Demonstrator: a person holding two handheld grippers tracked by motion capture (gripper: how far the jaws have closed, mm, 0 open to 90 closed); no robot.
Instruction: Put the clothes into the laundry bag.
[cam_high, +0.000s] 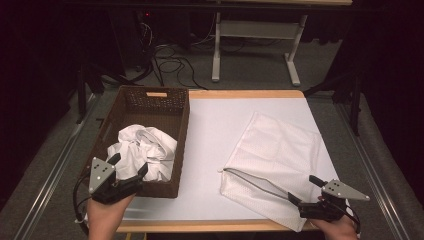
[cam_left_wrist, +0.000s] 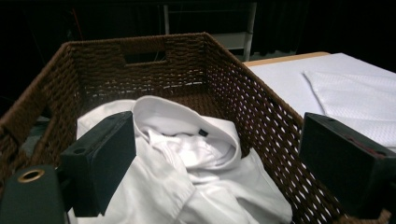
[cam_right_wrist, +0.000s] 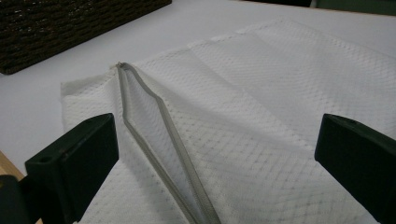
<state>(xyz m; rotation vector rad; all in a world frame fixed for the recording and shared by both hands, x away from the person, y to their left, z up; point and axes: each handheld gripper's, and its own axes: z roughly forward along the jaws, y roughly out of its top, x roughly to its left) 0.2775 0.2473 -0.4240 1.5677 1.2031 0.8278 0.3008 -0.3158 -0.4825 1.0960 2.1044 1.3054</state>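
Inside the brown wicker basket lies a crumpled white shirt (collar up, toward the near end). Poised at its near rim, the left gripper has jaws spread, pinching nothing. Well apart, the right gripper is spread over the unzipped white mesh bag lying flat on the table.

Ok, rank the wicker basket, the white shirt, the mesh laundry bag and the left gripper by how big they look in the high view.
1. mesh laundry bag and wicker basket: they look close in size, so I won't rank one above the other.
2. white shirt, crumpled inside the basket.
3. left gripper, smallest.
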